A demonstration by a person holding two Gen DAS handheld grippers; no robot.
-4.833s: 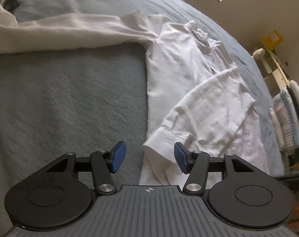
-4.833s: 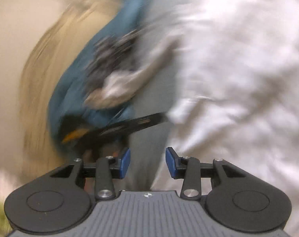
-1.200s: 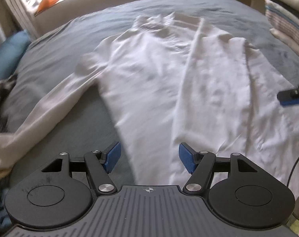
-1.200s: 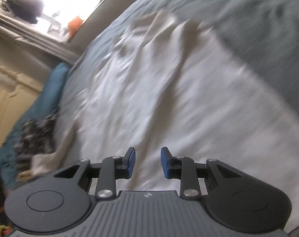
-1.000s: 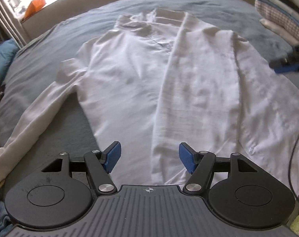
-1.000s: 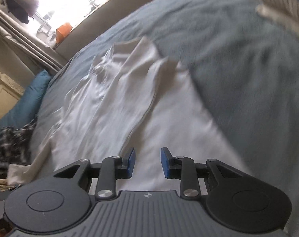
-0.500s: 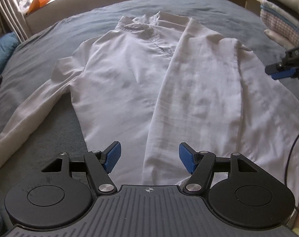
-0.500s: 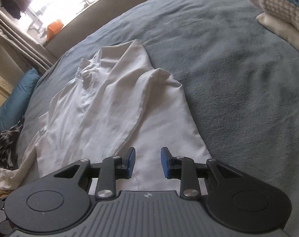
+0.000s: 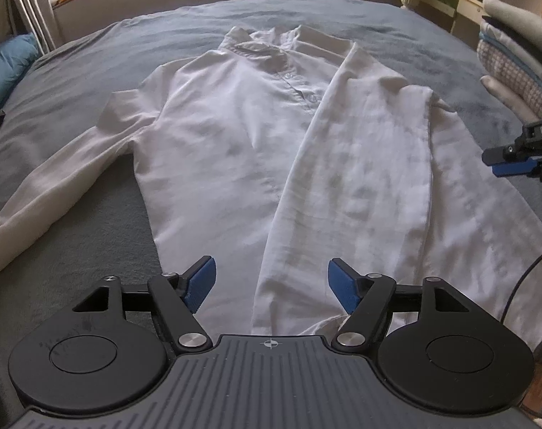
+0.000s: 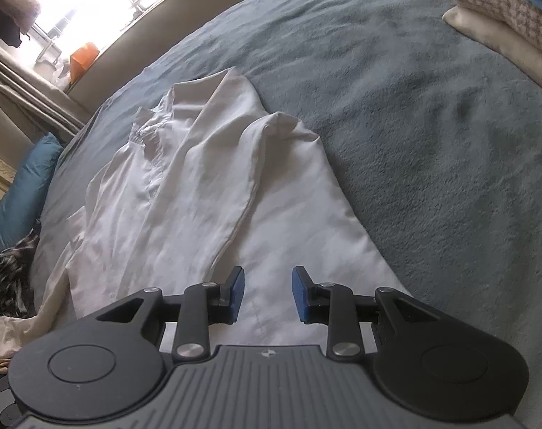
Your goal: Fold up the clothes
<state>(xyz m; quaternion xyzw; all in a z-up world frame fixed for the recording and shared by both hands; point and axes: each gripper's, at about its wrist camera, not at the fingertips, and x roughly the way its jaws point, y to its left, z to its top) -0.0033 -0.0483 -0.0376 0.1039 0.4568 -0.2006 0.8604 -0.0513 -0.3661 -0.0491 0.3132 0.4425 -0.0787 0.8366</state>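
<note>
A white long-sleeved shirt (image 9: 235, 150) lies front up on the bed, collar at the far end. One sleeve (image 9: 360, 164) is folded down over its front; the other sleeve (image 9: 56, 186) stretches out to the left. My left gripper (image 9: 271, 282) hovers over the shirt's near hem, its jaws opening, with cloth below them but nothing pinched. My right gripper (image 10: 267, 293) hangs open above the shirt (image 10: 185, 193) near its right lower edge, and its tip (image 9: 514, 164) shows at the right of the left wrist view.
A grey-blue blanket (image 9: 92, 236) covers the bed. A stack of folded clothes (image 9: 514, 57) stands at the right edge. A blue pillow (image 10: 17, 193) and a plaid garment (image 10: 6, 271) lie at the left, below a bright window sill (image 10: 81, 60).
Both views swung round from the shirt's side to its hem end and steadied. The shirt now lies straight ahead. My left jaws stand slightly wider than half a second ago.
</note>
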